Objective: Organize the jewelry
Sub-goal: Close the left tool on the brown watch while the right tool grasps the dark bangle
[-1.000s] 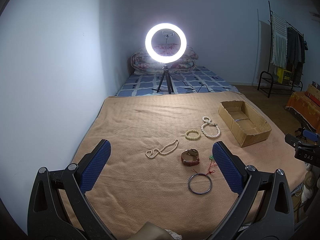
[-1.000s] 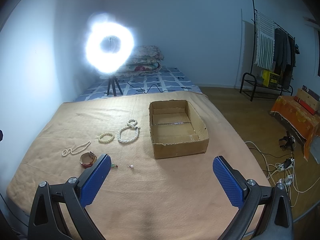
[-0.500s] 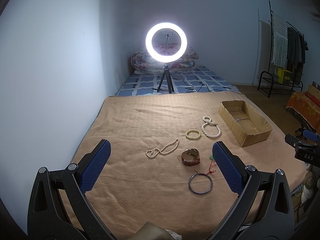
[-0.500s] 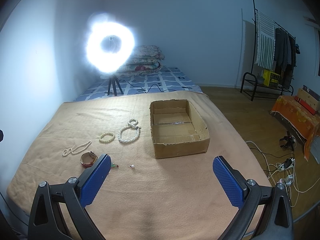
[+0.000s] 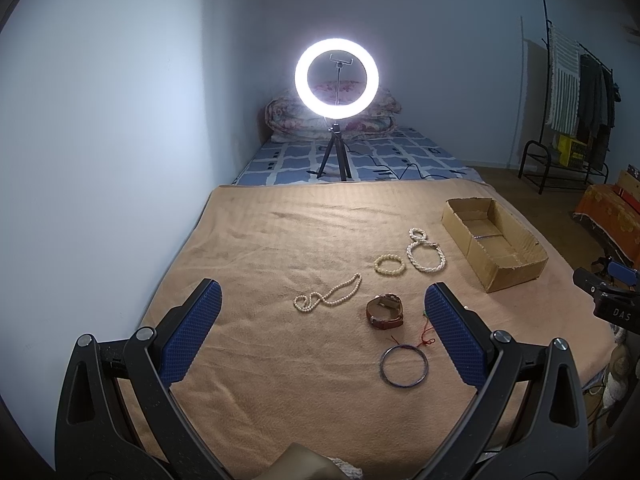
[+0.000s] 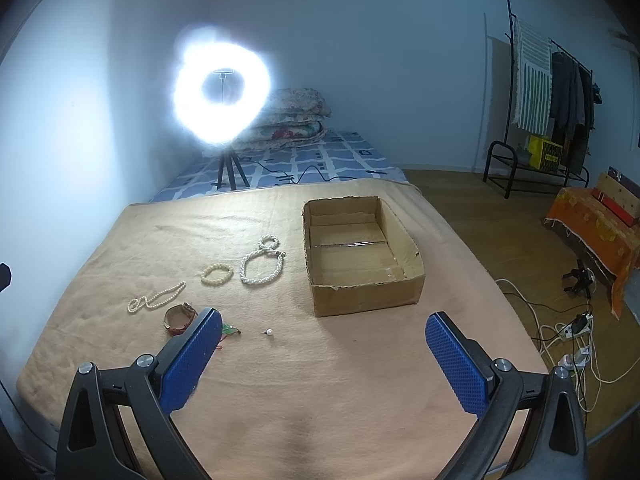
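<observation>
Jewelry lies spread on a tan blanket [image 5: 280, 248]: a pearl strand [image 5: 327, 299], a yellow bead bracelet [image 5: 389, 264], a looped white pearl necklace [image 5: 424, 252], a brown leather watch [image 5: 385, 311], a blue bangle [image 5: 404, 366] and a red cord with a green bead [image 5: 427, 330]. A small pearl earring [image 6: 269, 333] lies alone. An open cardboard box [image 6: 360, 256] stands at the right, holding nothing I can see. My left gripper [image 5: 320, 332] hovers open above the near blanket. My right gripper [image 6: 322, 358] is open too, short of the box.
A lit ring light on a tripod [image 5: 337, 80] stands on the bed behind the blanket, with folded quilts [image 6: 288, 120]. A wall runs along the left. Right of the bed are wooden floor, a clothes rack [image 6: 552, 92] and cables with a power strip [image 6: 572, 332].
The right gripper view has drifted slightly, so the box sits a touch further right in it. The left gripper has stayed still.
</observation>
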Tool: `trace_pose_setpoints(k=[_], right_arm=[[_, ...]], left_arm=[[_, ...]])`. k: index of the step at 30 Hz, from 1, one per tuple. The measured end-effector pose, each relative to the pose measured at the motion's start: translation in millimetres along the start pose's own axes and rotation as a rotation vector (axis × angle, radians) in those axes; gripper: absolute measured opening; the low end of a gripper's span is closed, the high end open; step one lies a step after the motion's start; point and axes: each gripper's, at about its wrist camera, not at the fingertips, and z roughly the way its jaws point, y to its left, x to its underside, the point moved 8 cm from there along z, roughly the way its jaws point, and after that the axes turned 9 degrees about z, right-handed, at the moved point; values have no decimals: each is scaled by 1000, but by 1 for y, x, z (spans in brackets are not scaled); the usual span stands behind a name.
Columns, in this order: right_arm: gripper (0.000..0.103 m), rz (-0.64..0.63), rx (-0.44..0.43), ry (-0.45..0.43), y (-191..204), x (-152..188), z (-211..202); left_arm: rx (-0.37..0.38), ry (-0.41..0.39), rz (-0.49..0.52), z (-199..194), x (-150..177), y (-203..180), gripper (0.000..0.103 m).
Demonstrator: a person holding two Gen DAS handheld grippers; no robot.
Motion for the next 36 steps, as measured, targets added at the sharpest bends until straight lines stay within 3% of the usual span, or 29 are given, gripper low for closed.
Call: trace_pose_setpoints(k=[12,21,24,29,32,36], right_arm=[[100,-18,-49,13,14,-2,14],[98,-60,-152,47,41,4,41],[95,-71,-192,90,54,8,52],[86,-120,-267,210,80,24,76],[77,-130,-315,316,94,47,92],[64,-139,-358,444,107,78,110]], left_arm=[[-9,104,-54,44,10,25,103],[49,168,-93,92,18,43,103],[52,199,-109,106,20,48,100],[110,266,-101,127,31,38,82],[182,329,-117,140,41,28,70],[290,403,-142,155,50,9,67]])
